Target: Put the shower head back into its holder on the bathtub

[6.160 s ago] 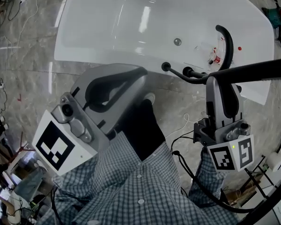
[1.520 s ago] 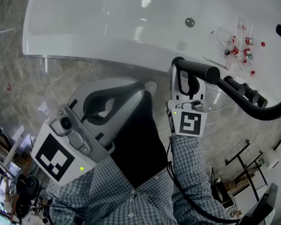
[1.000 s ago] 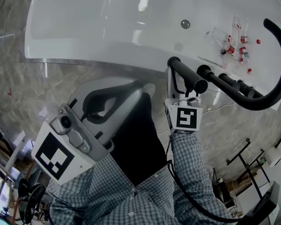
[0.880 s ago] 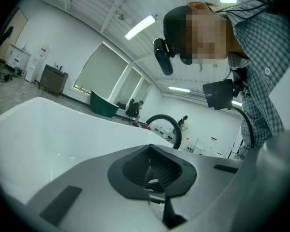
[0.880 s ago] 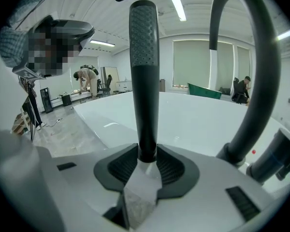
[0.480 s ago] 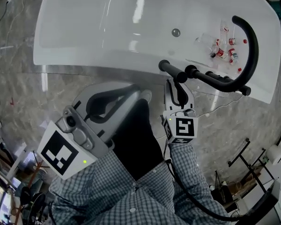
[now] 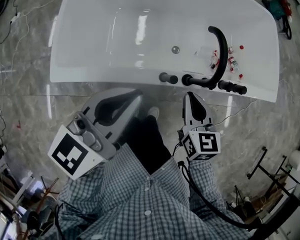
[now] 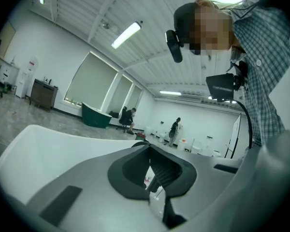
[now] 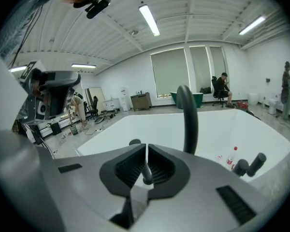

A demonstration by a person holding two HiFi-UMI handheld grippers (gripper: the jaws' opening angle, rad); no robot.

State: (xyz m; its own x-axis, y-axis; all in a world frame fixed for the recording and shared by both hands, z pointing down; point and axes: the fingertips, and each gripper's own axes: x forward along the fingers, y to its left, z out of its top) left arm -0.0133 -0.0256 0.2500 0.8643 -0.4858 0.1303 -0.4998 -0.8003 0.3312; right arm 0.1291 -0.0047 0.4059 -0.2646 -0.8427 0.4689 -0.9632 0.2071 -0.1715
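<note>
Shower head [image 7: 219, 54], black and hooked, stands apart from both grippers. Nearest the person, the left gripper [image 7: 138, 95] is closed on nothing. At its 3 o'clock the right gripper [image 7: 191, 97] is likewise pinched together and empty. At its 1 o'clock the head rises from the bathtub [image 7: 115, 79] rim, arching over small bottles [image 7: 232, 61].

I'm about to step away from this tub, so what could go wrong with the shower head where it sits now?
1. The shower head lies along the bathtub's near rim, and the right gripper is off it. I cannot tell whether it is fully seated; if not, it may slip off to the floor.
2. If it tips inward instead, it could strike the small bottles lying in the tub.
</note>
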